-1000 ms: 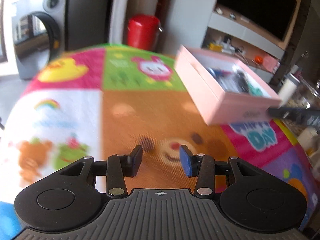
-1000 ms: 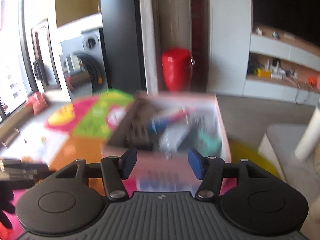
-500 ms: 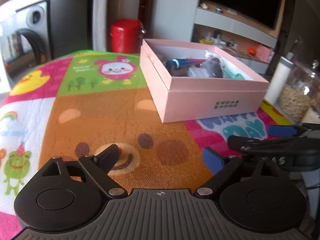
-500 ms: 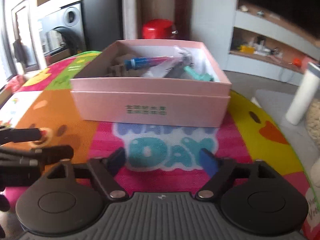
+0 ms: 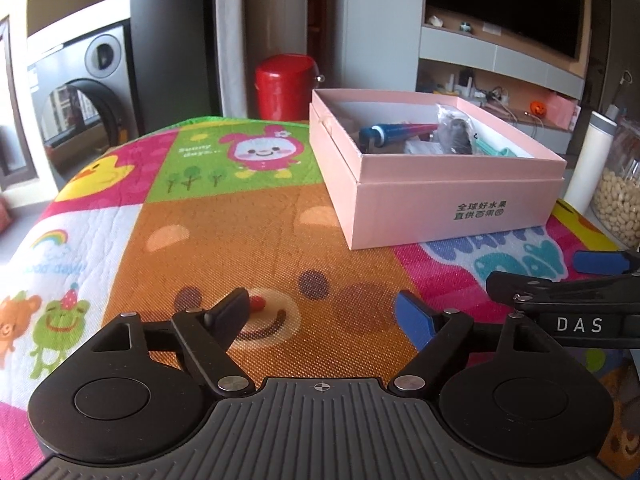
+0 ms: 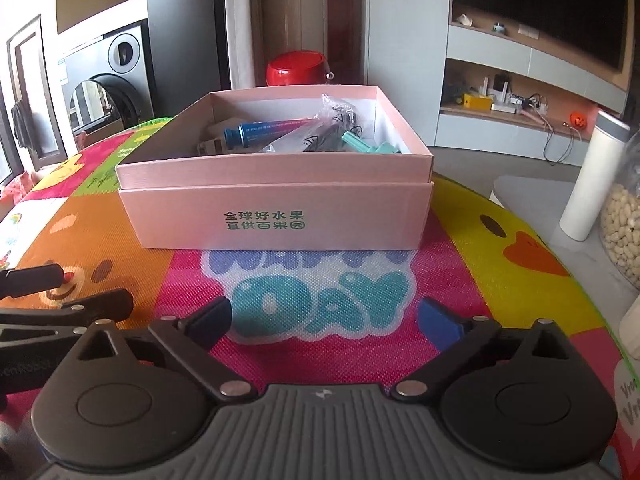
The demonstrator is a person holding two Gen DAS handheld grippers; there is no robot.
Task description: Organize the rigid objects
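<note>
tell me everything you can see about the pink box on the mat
The pink box looks like matte cardboard, rectangular and open-topped, seemingly nested in its own lid, with green printed characters on the near side. It sits flat and upright on the colourful mat, above the "DAY" lettering. Inside lie a blue tube, a clear plastic bag and a teal piece, loosely piled. Nothing else touches it.

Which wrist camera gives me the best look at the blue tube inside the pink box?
Right wrist: the blue tube shows nearly full length over the pink box front wall. Left wrist sees it obliquely, its cap end behind the wall.
</note>
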